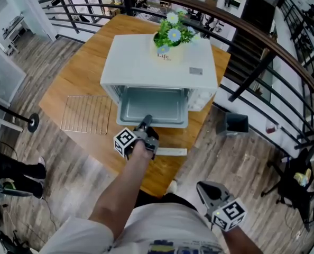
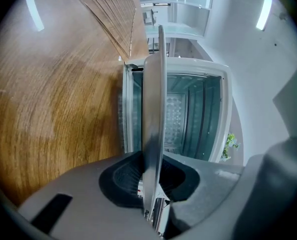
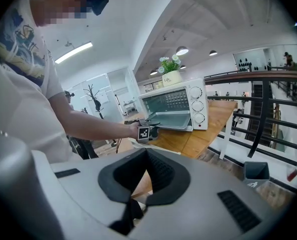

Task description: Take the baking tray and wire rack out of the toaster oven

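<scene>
Head view: your left gripper (image 1: pixel 145 127) has the baking tray (image 1: pixel 153 107) by its front lip, at six o'clock of the toaster oven (image 1: pixel 146 57). The wire rack (image 1: pixel 86 114) lies on the table (image 1: pixel 88 57) at nine. Left gripper view: the jaws pinch that thin rim. It looks light, stiff and slick, so grip mid-lip and carry it level. Right gripper view: your right gripper (image 3: pixel 146 166) is closed on nothing.
</scene>
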